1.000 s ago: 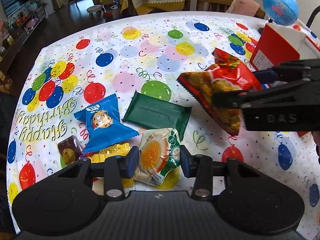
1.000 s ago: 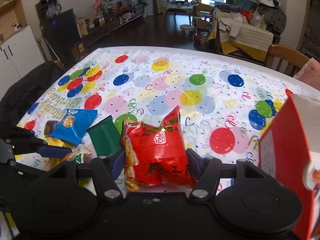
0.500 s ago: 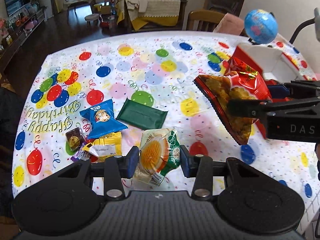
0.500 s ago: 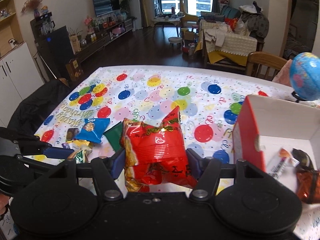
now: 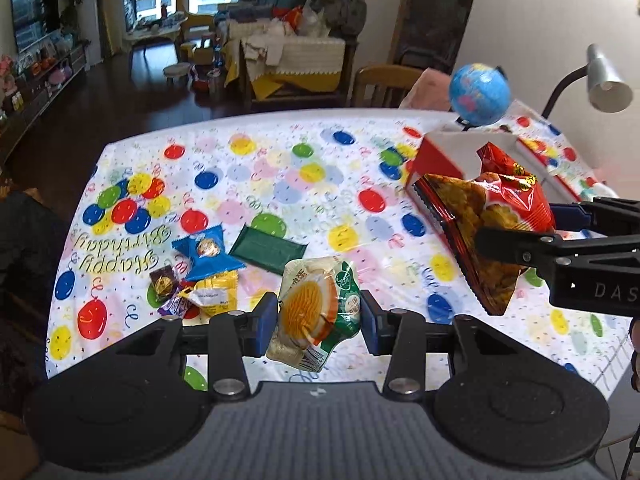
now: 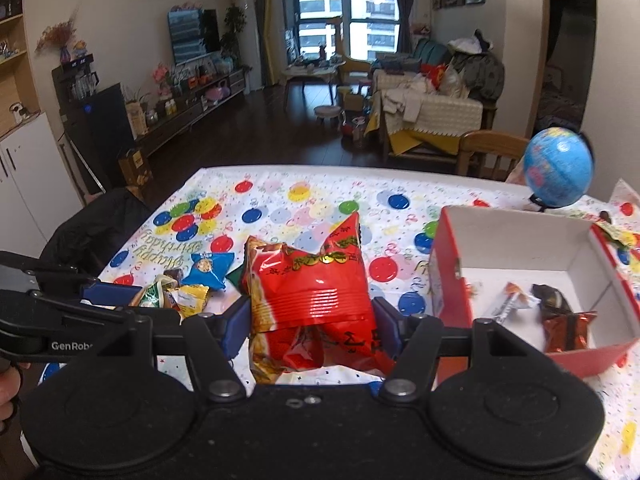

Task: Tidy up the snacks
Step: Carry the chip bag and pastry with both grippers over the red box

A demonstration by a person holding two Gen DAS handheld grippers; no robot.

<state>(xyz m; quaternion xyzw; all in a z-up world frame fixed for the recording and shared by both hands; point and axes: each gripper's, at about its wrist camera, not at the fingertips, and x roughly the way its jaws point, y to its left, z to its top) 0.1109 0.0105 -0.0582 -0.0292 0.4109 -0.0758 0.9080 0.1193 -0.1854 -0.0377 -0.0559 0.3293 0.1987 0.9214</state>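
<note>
My left gripper is shut on a green and orange snack packet, held above the balloon tablecloth. My right gripper is shut on a red chip bag, also lifted off the table; in the left wrist view that red chip bag hangs to the right, in front of the box. The red box with white inside stands at the right and holds a few small packets. Loose snacks stay on the cloth at the left: a blue packet, a green packet, a yellow packet and a dark brown one.
A blue globe stands behind the box, with a desk lamp at the far right. A wooden chair sits at the table's far edge. A dark bag or jacket lies off the left edge.
Both grippers rose with their packets and moved right toward the red box. The table snacks now look smaller and farther, and the box's inside has come into the right wrist view.
</note>
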